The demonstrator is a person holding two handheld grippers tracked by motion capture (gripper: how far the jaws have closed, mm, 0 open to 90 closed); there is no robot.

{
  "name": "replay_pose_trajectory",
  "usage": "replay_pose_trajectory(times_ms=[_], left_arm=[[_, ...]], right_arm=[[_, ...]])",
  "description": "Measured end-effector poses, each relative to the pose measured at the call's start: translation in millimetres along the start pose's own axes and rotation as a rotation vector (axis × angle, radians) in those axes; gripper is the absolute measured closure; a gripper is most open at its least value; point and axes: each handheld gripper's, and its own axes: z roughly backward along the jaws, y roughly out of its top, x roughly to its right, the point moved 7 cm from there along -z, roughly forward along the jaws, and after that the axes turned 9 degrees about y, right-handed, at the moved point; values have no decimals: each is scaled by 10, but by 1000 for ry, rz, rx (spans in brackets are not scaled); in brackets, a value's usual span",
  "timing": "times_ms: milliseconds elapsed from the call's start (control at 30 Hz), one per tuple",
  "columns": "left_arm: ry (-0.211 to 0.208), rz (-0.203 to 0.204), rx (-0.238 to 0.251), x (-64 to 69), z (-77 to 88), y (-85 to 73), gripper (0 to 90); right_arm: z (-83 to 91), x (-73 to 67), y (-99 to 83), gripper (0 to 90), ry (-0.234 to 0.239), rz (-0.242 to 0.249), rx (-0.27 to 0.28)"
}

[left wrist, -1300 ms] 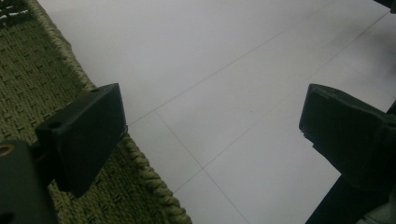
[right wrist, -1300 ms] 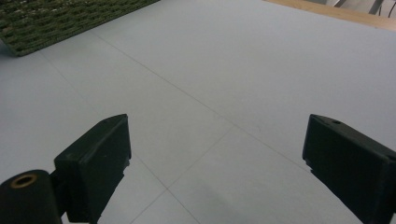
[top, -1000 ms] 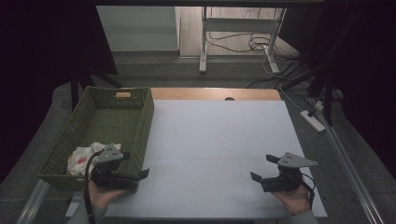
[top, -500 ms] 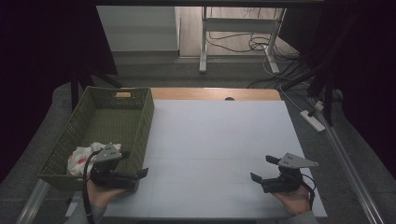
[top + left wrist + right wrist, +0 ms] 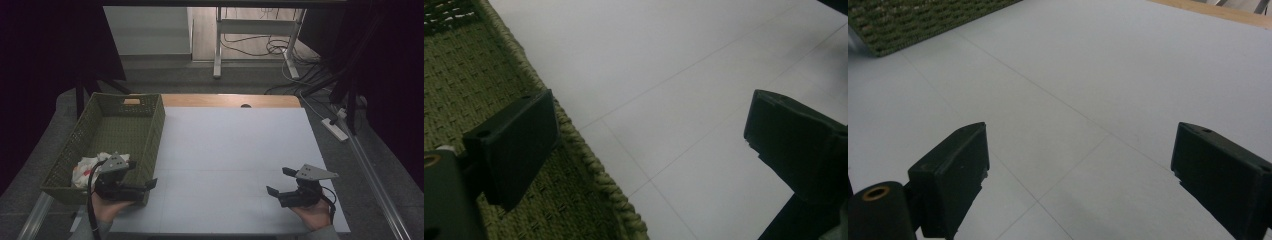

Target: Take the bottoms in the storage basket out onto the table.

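Left tool [image 5: 141, 186] spread and empty at the green basket's [image 5: 156, 125] near corner, our right tool [image 5: 280, 181] spread over bare white tabletop [image 5: 235, 150], crumpled white item [image 5: 87, 165] lying inside the basket

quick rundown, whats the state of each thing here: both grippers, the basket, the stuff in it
left hand-held gripper: open, empty, at the basket's near right corner
right hand-held gripper: open, empty, over the white table top
green woven basket: upright at the table's left edge, mostly empty
crumpled white item: lies in the basket's near end, held by nothing
white table top: bare
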Motion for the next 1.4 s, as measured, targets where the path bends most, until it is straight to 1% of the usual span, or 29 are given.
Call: replay_pose_trajectory(times_ms=[100,167,267,300,367,467,667,700,900,1000,1067,1233,1300,1400], left_arm=[[-1,3,22,-9,47,59,69],[-1,0,25,-21,82,94,69],[-6,5,29,-26,103,106,69],[-7,8,34,-28,118,113,71],[-6,8,35,-30,123,116,73],[0,-5,35,-37,146,134,73],[1,-3,45,-69,167,166,75],[5,-10,44,-77,168,179,75],[7,-13,42,-97,147,221,75],[8,-12,40,-116,127,244,75],[11,-16,37,-127,117,258,75],[17,-18,34,-167,103,301,74],[12,-12,37,-185,108,323,74],[15,-17,34,-214,125,364,74]], right_arm=[[-7,0,-4,87,5,0,-4],[2,0,-5,86,2,2,-1],[5,8,-3,87,2,2,2],[1,18,-8,86,-9,4,-2],[-1,18,-10,86,-10,5,-4],[-8,15,-14,86,-8,6,-8],[-22,26,-34,86,-15,10,-24],[-22,27,-35,86,-15,8,-24],[-25,27,-47,87,-17,11,-31],[-14,33,-43,87,-29,14,-25],[-4,39,-38,87,-31,9,-18],[-13,51,-53,87,-31,7,-26],[-4,57,-44,87,-39,7,-16],[4,65,-41,87,-40,-4,-7]])
